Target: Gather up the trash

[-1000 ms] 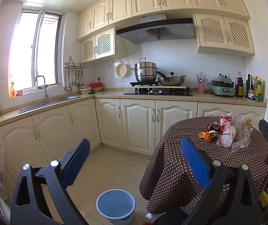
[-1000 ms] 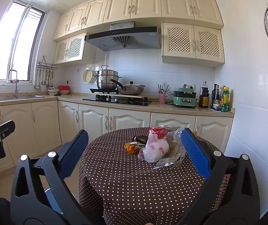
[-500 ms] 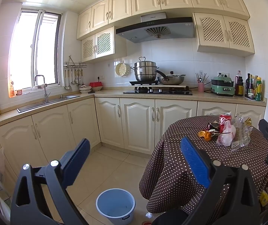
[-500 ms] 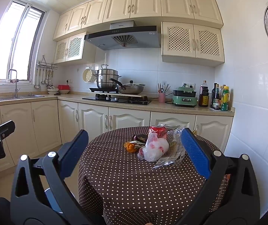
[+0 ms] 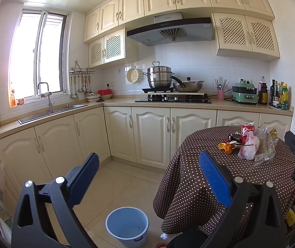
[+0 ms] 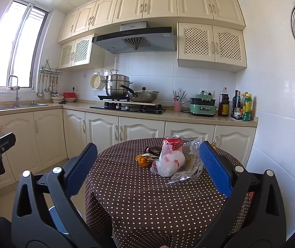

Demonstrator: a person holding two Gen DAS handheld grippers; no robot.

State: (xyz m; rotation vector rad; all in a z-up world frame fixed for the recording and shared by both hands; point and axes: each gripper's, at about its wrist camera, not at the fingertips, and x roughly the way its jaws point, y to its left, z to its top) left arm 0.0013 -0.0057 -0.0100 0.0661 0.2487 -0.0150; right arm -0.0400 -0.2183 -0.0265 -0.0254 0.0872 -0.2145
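Trash lies on a round table with a brown dotted cloth [image 6: 147,198]: a red soda can [image 6: 173,142], a white and pink plastic bag [image 6: 169,162], a clear wrapper [image 6: 190,165] and orange peel [image 6: 142,160]. The same pile shows in the left wrist view, with the can [image 5: 246,131] and the bag [image 5: 249,147]. A light blue bucket [image 5: 126,226] stands on the floor left of the table. My left gripper [image 5: 148,177] is open and empty, above the floor. My right gripper [image 6: 147,163] is open and empty, short of the pile.
Cream cabinets and a counter run along the back, with a hob and pots [image 6: 126,91], a green appliance [image 6: 202,105] and bottles [image 6: 242,107]. A sink [image 5: 50,113] is at the left. A white wall [image 6: 281,124] is close on the table's right.
Both grippers have drifted slightly; the views are almost the same. Both stay open and empty.
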